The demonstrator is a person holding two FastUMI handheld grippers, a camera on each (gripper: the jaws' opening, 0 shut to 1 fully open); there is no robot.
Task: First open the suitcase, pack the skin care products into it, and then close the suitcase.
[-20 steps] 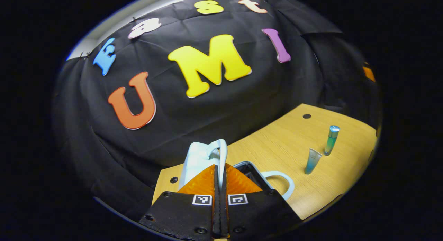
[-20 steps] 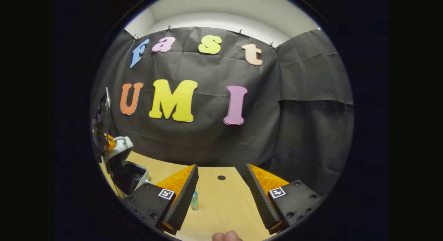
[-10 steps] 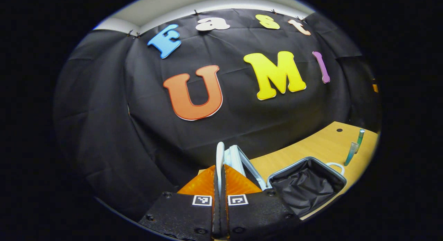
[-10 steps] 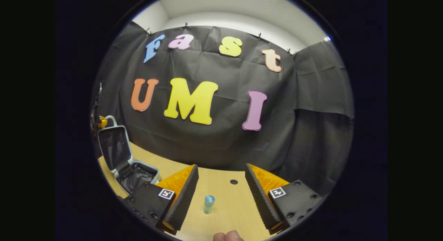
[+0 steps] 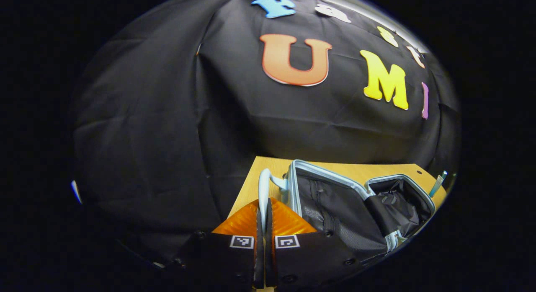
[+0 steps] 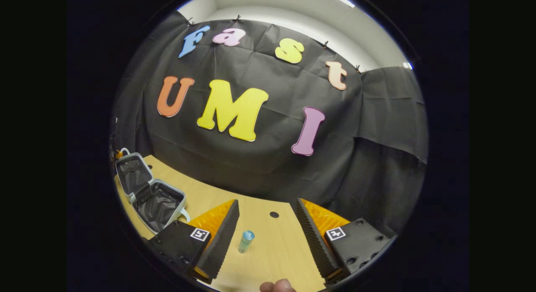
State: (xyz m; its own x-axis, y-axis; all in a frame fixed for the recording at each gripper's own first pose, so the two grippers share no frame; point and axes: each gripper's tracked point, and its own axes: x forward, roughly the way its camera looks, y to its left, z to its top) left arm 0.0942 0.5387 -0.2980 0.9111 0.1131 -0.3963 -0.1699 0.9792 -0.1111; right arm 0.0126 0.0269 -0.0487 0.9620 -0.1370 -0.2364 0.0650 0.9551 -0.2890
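Pale blue plastic forms the handle (image 5: 263, 191) of the suitcase lid (image 5: 331, 208), and the left gripper (image 5: 263, 218), at the bottom centre of the left gripper view, has both fingers pressed flat against this loop with no gap between them. The grip is on the handle because it gives a firm purchase from which the lid can be swung about its hinge and laid down under control. The suitcase (image 6: 147, 191) lies spread open at the lower left of the right gripper view, its dark fabric lining exposed in both halves, on the wooden table (image 6: 268, 237). The opening step therefore appears complete, and packing is not yet begun. The right gripper (image 6: 268, 237), at the bottom of its own view, holds its fingers wide apart and grasps nothing; it hangs above the table with a teal tube (image 6: 246, 241) standing upright between them, toward the left finger, which suggests alignment for a pick. A fingertip (image 6: 276, 285) of the person shows at the bottom edge of that view. At the right edge of the left gripper view, a thin object (image 5: 438, 183) beyond the case is probably a second skin care tube; the distortion there prevents certainty. Both products stand outside the suitcase.
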